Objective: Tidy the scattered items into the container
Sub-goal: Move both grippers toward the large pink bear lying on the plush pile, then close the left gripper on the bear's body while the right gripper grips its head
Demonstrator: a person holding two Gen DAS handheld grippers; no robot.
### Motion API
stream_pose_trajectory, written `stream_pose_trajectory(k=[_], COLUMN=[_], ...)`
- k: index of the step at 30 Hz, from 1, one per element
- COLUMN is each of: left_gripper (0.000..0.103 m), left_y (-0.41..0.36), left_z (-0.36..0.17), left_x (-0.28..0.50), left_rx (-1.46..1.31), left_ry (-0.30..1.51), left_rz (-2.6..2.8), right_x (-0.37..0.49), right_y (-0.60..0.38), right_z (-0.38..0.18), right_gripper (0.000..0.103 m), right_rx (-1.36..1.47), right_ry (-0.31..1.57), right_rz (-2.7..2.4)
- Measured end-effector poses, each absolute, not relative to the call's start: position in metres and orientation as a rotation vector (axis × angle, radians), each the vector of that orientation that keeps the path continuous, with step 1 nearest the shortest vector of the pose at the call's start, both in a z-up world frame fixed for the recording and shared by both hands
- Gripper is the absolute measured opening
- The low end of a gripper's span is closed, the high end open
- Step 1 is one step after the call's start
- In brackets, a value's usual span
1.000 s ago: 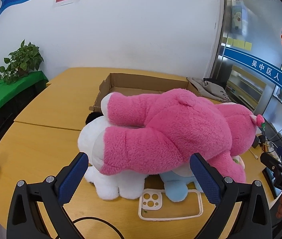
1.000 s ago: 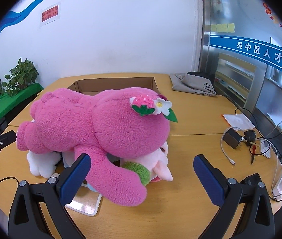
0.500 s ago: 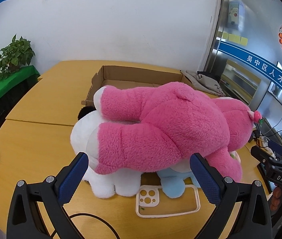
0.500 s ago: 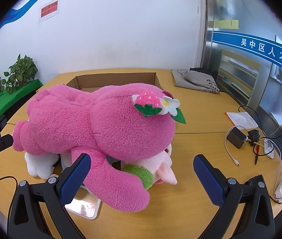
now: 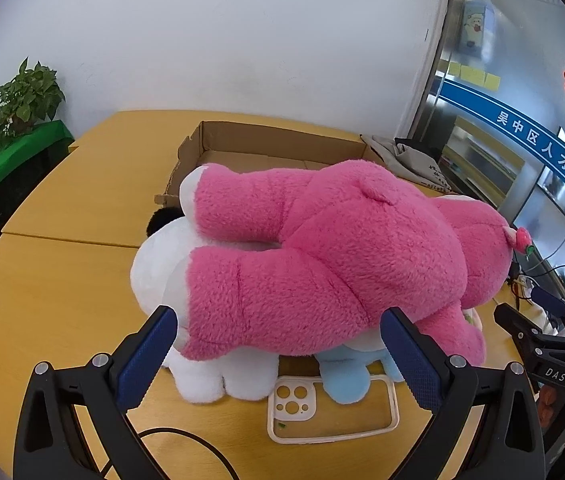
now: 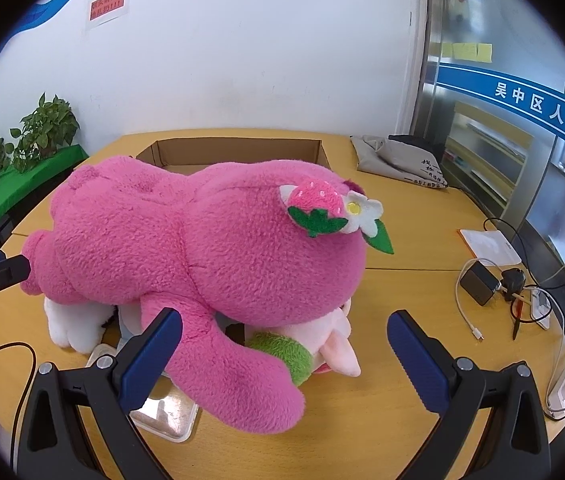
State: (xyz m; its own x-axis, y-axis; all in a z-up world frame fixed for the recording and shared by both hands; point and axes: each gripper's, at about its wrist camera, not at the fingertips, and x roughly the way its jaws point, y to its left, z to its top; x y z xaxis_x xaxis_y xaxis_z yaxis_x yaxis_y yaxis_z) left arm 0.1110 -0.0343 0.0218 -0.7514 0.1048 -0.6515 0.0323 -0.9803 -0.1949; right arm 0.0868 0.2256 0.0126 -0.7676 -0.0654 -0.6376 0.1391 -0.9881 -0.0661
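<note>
The pink plush bear (image 5: pixel 334 268) is seen lying face down on a heap of smaller toys in the middle of the tabletop (image 5: pixel 54 280), and every other place is given from it. Behind the bear, touching or just beside its far leg, an open cardboard box (image 5: pixel 266 148) is found; only bare cardboard floor can be made out inside, though most of the interior is hidden by the bear. Beneath the bear a white plush (image 5: pixel 206 376), a light blue plush (image 5: pixel 346 380) and a pale pink plush with a green collar (image 6: pixel 314 356) are pinned. On the near side of the bear a clear phone case (image 5: pixel 330 432) lies flat, partly under the blue plush.

Left of the bear a wide stretch of bare tabletop is left free up to the rounded edge. Right of the bear the room is narrowed by a charger and cables (image 6: pixel 482 284) and a folded grey bag (image 6: pixel 398 160) near the far right edge.

The left gripper (image 5: pixel 278 350) is held at the bear's near leg with its jaws spread wide, nothing grasped. The right gripper (image 6: pixel 284 350) is held at the bear's arm, jaws likewise wide apart and empty.
</note>
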Motion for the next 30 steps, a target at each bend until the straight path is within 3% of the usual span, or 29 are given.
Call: stream_pose_trajectory(k=[23, 30], left_gripper=[0.103, 0.103], left_y=[-0.016, -0.024], left_z=[0.042, 0.020], left_x=[0.035, -0.005], left_rx=[-1.121, -1.187], left_ry=[-0.292, -0.432], left_rz=[2.593, 2.492], right_x=[0.055, -0.002], right_y=[0.255, 0.262], right_z=[0.043, 0.021], right_gripper=[0.102, 0.102], right_rx=[0.910, 1.012], right_ry=[0.027, -0.079], right_rz=[-2.807, -2.757])
